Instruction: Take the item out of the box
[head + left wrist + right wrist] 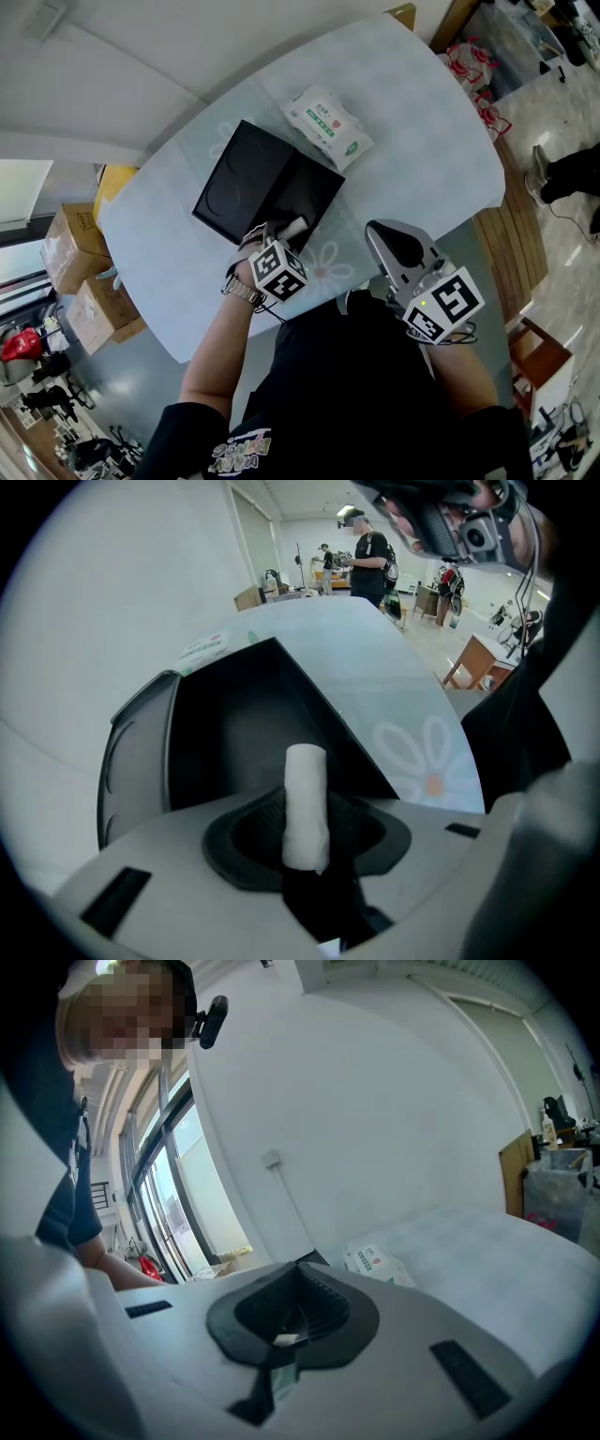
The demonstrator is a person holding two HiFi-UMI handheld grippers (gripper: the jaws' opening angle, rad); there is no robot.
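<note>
An open black box lies on the pale blue table (pixel 422 141), its lid (pixel 239 183) to the left and its base (pixel 309 192) to the right. My left gripper (pixel 286 232) is at the base's near edge, shut on a white roll (pixel 294 226). In the left gripper view the roll (pixel 305 803) stands up from between the pads of the left gripper (pixel 309 855), with the dark base (pixel 234 724) behind it. My right gripper (pixel 389 239) hangs over the table's near edge, right of the box, shut with nothing in it; its pads (pixel 291 1321) meet.
A white and green wipes pack (pixel 328 127) lies just beyond the box. Cardboard boxes (pixel 70 248) stand on the floor at the left, a wooden chair (pixel 539 356) at the right. A person (pixel 370 560) stands far off past the table's end.
</note>
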